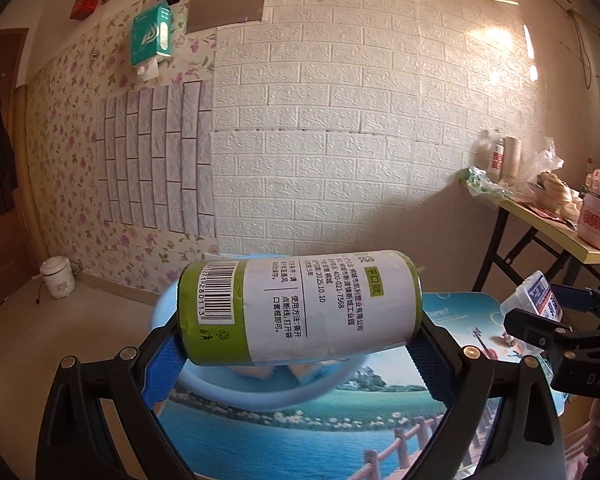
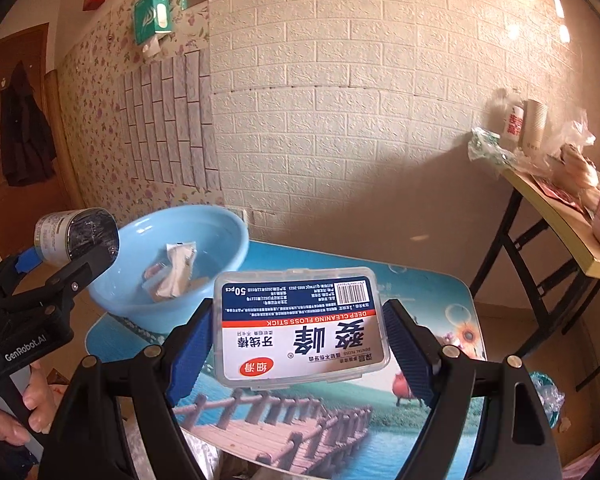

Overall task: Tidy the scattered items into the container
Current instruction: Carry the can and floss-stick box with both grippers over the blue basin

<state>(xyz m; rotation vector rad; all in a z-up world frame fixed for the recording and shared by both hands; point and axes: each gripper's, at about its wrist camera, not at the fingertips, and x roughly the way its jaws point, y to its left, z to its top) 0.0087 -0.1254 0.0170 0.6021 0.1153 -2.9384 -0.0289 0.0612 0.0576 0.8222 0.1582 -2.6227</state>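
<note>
The left hand-held gripper [image 1: 300, 340] is clamped on a green-and-white roll of bin bags [image 1: 300, 306], gripping it end to end so the roll lies crosswise between the blue pads. That end-on hold probably keeps the round body from rolling out of the grip. In the left wrist view the roll hangs above the light-blue plastic basin [image 1: 260, 384], and the right wrist view shows it near the basin's left rim, raised clear, so a release here looks likely to drop it inside or close to the edge.

The right hand-held gripper [image 2: 300, 340] is closed on a clear box of dental floss sticks [image 2: 300, 326], pinching its two short sides with the label facing the camera. It holds the box above the picture-printed worktop [image 2: 432, 312], just to the right of the basin [image 2: 220, 232] and not yet over it.

The basin sits at the far left corner of the worktop and already contains a few small packets [image 2: 176, 270]. Judging by this, the tidying is well along, with both held items awaiting delivery. Lifting both at once presumably saves a trip.
</note>
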